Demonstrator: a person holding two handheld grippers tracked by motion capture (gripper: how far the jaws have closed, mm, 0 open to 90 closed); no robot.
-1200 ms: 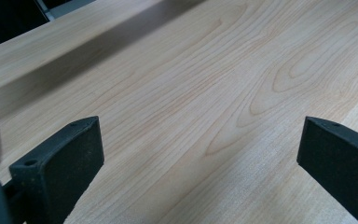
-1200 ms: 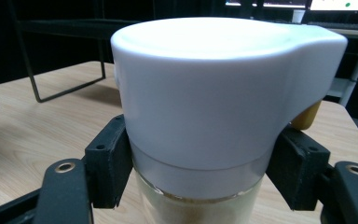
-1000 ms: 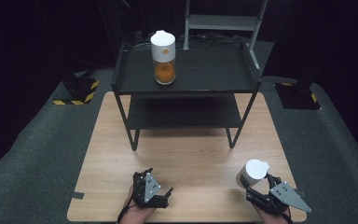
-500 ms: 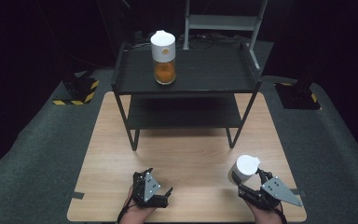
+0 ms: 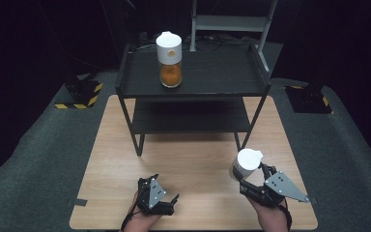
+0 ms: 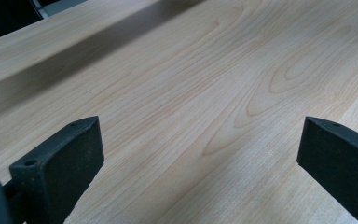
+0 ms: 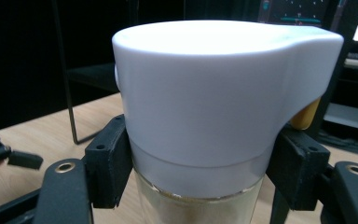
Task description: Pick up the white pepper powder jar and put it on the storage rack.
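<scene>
Pinching a clear glass jar with a white plastic lid (image 5: 247, 164) between its jaws, the right gripper (image 5: 257, 181) holds it upright, well in front of the black metal shelf rack (image 5: 193, 92).

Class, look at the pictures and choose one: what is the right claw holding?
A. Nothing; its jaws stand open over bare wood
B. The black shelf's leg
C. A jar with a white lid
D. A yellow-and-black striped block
C. In the right gripper view the right claw has its two black jaws pressed against the sides of the white-lidded jar, just under the lid; the high view shows that jar at the claw's tip.
</scene>
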